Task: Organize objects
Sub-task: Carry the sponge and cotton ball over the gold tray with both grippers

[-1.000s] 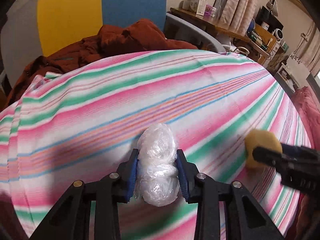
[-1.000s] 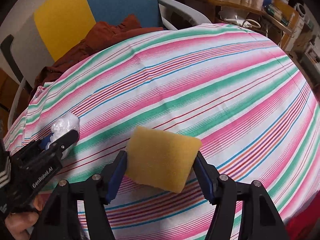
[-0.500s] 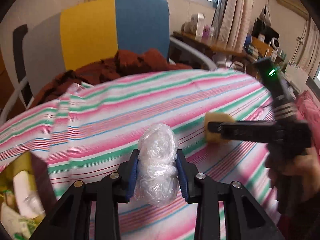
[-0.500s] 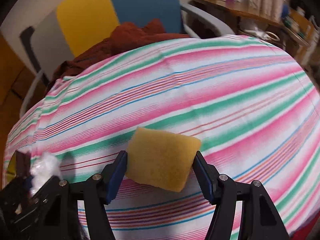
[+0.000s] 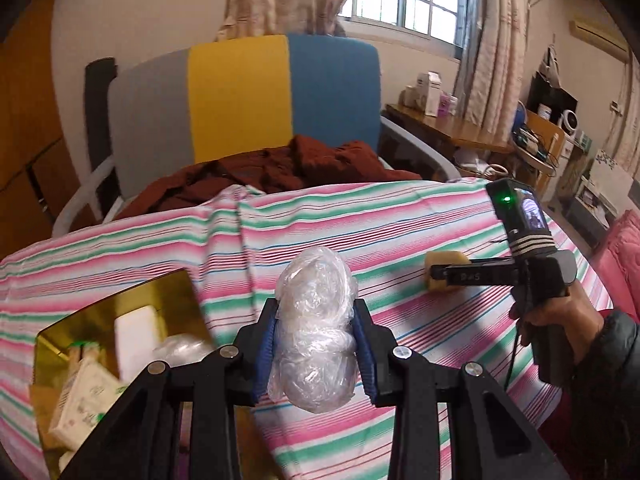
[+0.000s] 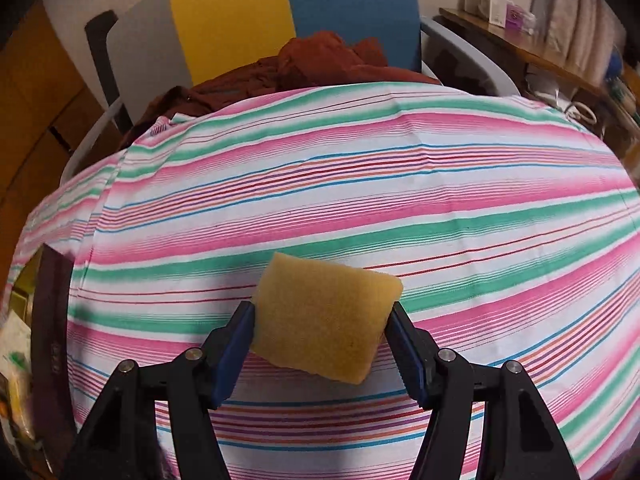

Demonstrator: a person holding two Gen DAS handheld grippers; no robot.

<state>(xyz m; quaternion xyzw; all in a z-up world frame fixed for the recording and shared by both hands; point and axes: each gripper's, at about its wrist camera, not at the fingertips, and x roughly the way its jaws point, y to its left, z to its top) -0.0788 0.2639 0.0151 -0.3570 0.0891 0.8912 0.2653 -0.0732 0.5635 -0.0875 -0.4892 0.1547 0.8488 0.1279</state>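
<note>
Through my left wrist camera, my left gripper (image 5: 316, 344) is clenched on a crumpled ball of clear plastic wrap (image 5: 314, 332), held above the striped tablecloth (image 5: 400, 220). Left of the ball, at the near left part of the cloth, sits an open gold-lined box (image 5: 100, 316) holding a white block and some packets. To the right of the ball, over the cloth, a person's hand (image 5: 560, 316) holds my right gripper (image 5: 434, 274), which grasps a yellow sponge (image 5: 442, 264). Beyond the cloth stands a chair (image 5: 240, 92) with grey, yellow and blue panels, with rust-brown clothing (image 5: 280, 172) heaped on it.

Through my right wrist camera, my right gripper (image 6: 322, 334) squeezes the yellow sponge (image 6: 324, 320) between its blue pads, above the striped tablecloth (image 6: 360, 200). The box's dark wall (image 6: 50, 320) shows at the cloth's left edge. The chair (image 6: 228, 16) and brown clothing (image 6: 312, 64) lie past the cloth's far edge.
</note>
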